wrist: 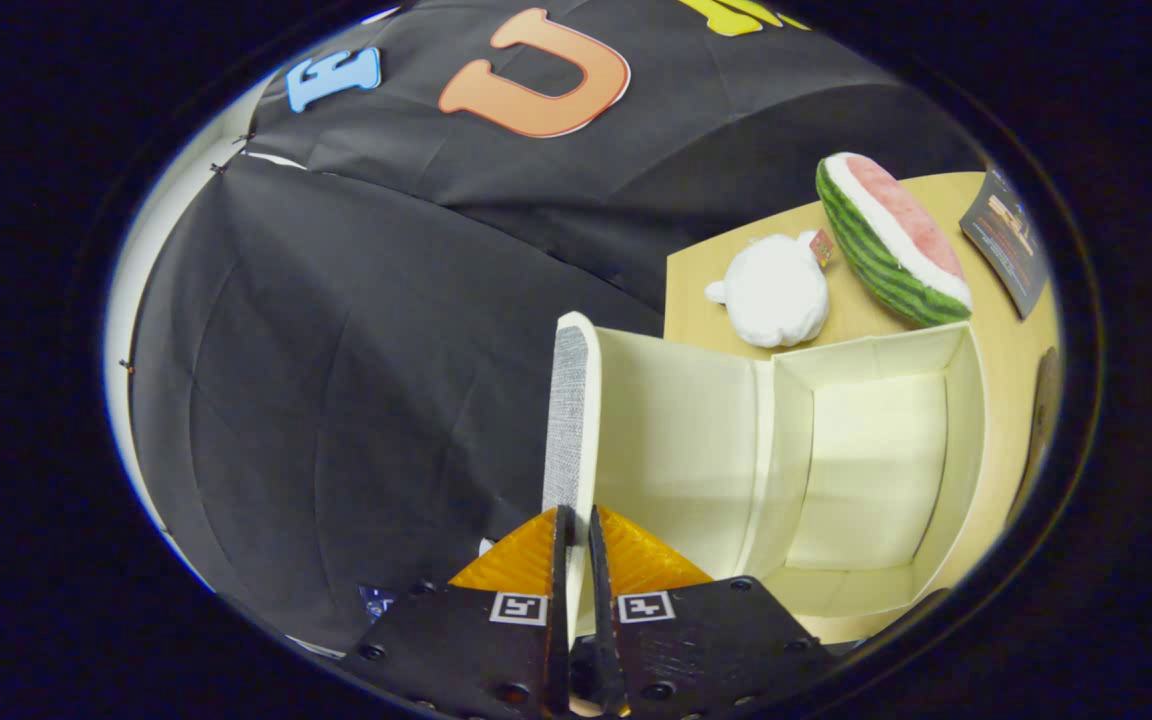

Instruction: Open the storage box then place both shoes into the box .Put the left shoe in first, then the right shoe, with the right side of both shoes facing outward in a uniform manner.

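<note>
The cream storage box (876,470) stands open on the wooden table, its inside bare. Its lid (576,420) is swung up and stands on edge, the grey woven outside facing away from the box and the cream inside facing it. My gripper (576,525) is shut on the free edge of that lid, one finger on each face.
On the wooden table (696,300) beyond the box lie a white plush toy (776,290) and a plush watermelon slice (891,240). A dark card (1006,240) lies past the watermelon. A dark thing (1044,400) shows beside the box's far wall.
</note>
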Demonstrator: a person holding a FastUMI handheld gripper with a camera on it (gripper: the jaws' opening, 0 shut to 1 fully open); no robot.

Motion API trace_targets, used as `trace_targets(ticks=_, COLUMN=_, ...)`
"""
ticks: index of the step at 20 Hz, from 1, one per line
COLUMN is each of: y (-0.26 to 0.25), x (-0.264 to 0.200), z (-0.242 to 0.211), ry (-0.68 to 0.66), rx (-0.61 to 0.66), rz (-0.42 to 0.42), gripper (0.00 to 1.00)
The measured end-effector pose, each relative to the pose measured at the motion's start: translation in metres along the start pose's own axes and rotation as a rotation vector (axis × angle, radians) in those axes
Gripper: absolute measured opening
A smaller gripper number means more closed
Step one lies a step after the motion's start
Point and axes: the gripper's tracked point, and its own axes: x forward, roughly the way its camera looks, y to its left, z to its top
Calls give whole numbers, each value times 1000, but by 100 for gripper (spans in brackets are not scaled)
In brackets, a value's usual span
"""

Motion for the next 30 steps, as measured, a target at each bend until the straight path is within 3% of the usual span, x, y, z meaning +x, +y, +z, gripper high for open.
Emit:
trace_targets(ticks=4, y=-14, x=-11, z=1, ry=-17, rx=-21, rz=-11, gripper=55)
trace_targets(ticks=7, y=-45, x=-33, z=7, ry=-33, rx=-36, rz=-83, gripper=87)
trace_targets(ticks=9, y=-65, x=-49, z=11, ry=-48, rx=-38, rz=-115, gripper=94)
trace_targets(ticks=18, y=-200, x=-124, z=29, ry=-83, rx=-16, rz=-321, gripper=95)
trace_targets(ticks=30, y=-399, x=-200, z=-13, ry=8, rx=6, rz=-617, gripper=95)
